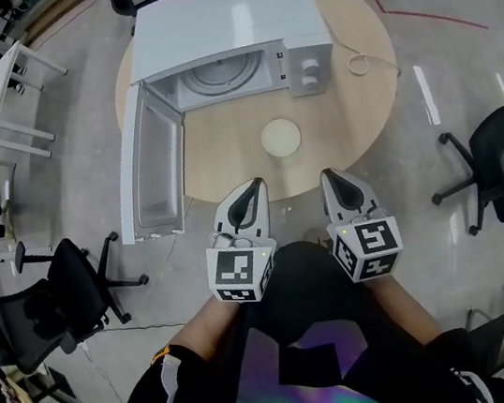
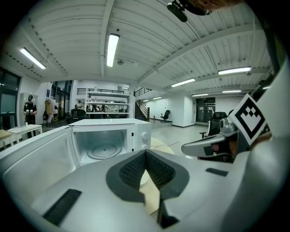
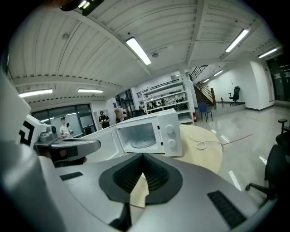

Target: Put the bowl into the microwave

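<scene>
Head view: a white microwave (image 1: 224,34) at the far side of a round wooden table (image 1: 366,83), with its door (image 1: 153,164) swung fully open to the left and a bare glass turntable (image 1: 218,75) inside. In front of the microwave, out on the open tabletop, the pale bowl (image 1: 281,137), upright, apparently empty, and touched by nothing. At the near edge of the table, the left gripper (image 1: 252,186) and right gripper (image 1: 328,177), side by side, short of the bowl and pointing toward it.

Left gripper view: fingers pressed together at the tips, with nothing pinched between them. Beyond them, the open microwave cavity to the left. Through the narrow wedge below the tips, only pale table surface and perhaps a bit of the bowl's rim, too small to be sure. At the right edge, the other gripper alongside.

Right gripper view: fingers likewise closed on each other and carrying nothing, with the microwave and its open door ahead and a cord lying on the table beside the oven.

Progress, as a judgement: door open, so the way in is ready, but bowl not yet grasped, lifted or placed. Left to do: spreading the fingers, gripping the rim, carrying the bowl onto the turntable.
</scene>
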The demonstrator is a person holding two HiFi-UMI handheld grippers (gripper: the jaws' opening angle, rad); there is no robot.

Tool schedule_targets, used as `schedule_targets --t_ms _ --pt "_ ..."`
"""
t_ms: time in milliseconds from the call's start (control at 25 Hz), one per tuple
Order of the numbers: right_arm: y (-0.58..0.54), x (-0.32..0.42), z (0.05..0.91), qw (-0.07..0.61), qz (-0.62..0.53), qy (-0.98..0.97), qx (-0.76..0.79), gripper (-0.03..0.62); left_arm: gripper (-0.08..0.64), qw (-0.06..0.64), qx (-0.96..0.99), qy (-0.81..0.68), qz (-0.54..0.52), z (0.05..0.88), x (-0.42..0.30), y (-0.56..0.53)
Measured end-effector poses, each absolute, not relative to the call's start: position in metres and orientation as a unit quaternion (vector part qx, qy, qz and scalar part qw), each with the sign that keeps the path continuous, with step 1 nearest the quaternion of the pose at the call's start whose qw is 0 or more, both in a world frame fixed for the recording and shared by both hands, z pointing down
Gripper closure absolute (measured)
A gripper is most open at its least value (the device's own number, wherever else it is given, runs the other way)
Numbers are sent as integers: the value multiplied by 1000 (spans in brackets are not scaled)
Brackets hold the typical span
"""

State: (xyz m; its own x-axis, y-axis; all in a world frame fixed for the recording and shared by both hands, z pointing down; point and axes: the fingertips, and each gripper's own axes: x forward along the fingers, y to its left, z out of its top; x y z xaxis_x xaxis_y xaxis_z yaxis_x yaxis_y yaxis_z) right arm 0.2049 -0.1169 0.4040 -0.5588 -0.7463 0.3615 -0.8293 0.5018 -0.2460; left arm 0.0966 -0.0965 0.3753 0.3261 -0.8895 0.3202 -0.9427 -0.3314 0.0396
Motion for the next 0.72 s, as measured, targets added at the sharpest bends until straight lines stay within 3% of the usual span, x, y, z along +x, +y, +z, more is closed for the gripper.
schedule_targets --t_ms 720 --pt "-138 202 424 127 228 -853 453 577 514 108 809 -562 137 384 94 -119"
